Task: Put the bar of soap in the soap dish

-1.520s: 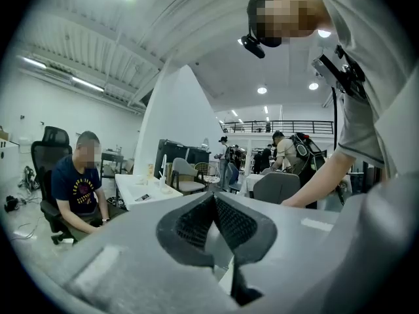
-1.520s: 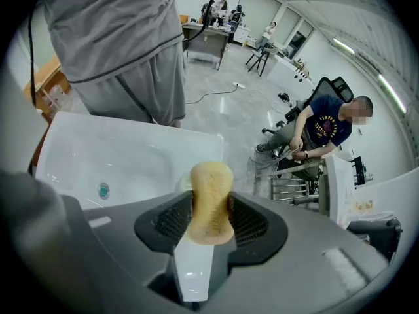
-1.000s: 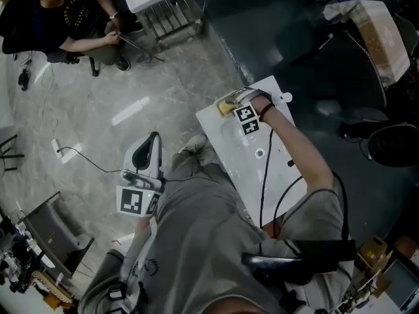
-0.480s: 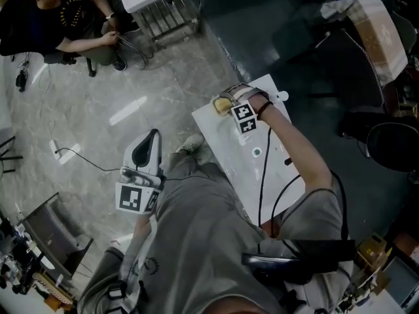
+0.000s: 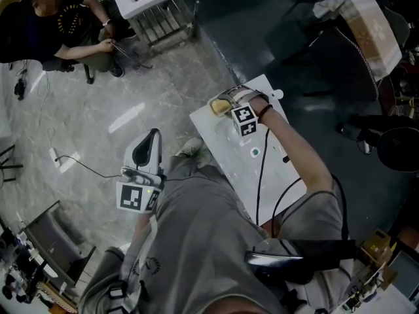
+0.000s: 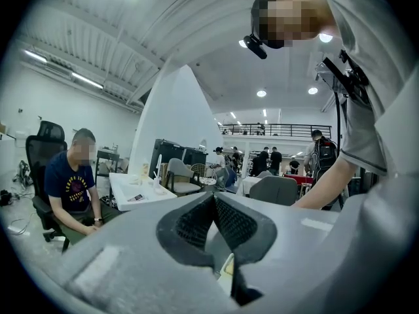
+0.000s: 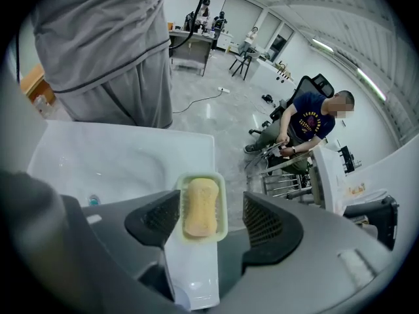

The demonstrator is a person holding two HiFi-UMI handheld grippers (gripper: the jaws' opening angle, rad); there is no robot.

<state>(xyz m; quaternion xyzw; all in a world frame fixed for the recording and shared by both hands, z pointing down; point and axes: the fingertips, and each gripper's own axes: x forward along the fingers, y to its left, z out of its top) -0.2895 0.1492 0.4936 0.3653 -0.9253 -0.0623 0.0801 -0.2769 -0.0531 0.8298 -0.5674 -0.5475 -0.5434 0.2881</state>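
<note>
Right hand-held gripper (image 7: 209,219), jaws just opened wide astride the soap (image 7: 200,207) in its dish (image 7: 224,198), partly hides both overhead.

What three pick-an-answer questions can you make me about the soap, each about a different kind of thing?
1. Where is the yellow-orange bar of soap?
A) on the floor
B) in the pale green rectangular soap dish
C) on a chair

2. What colour is the sink under the dish?
A) white
B) red
C) black

3. How are the right gripper's fingers?
A) shut on the soap
B) shut on the dish
C) apart, touching nothing

Answers:
B, the soap lies inside the dish.
A, the sink shows white.
C, the fingers have just been opening and stand either side, with the soap seen between them, untouched.
</note>
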